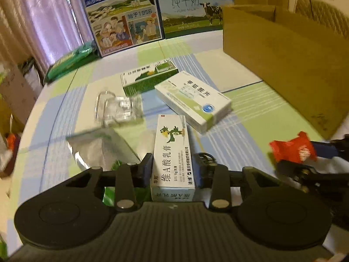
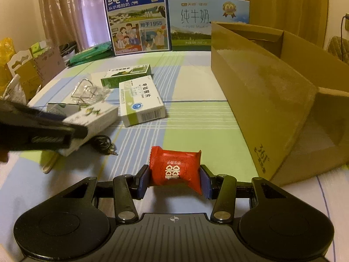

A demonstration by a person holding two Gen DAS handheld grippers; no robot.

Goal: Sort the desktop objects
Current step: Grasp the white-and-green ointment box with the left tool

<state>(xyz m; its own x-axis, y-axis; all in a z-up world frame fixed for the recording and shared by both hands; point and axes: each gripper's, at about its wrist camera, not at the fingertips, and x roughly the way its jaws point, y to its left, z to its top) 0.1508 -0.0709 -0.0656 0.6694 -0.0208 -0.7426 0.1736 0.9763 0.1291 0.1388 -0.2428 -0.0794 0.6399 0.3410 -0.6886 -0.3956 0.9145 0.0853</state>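
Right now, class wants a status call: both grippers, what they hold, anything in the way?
Left gripper shut on cream box. Right gripper shut on red packet. Open carton to the right, path looks clear. Two pill boxes and cable on table.

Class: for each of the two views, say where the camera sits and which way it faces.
Left wrist: behind the left gripper, facing the milk cartons; its fingers clamp a cream box.
Right wrist: behind the right gripper, facing likewise; fingers clamp a red packet.
Shared: each shows the other gripper, the pill boxes and the cardboard box.
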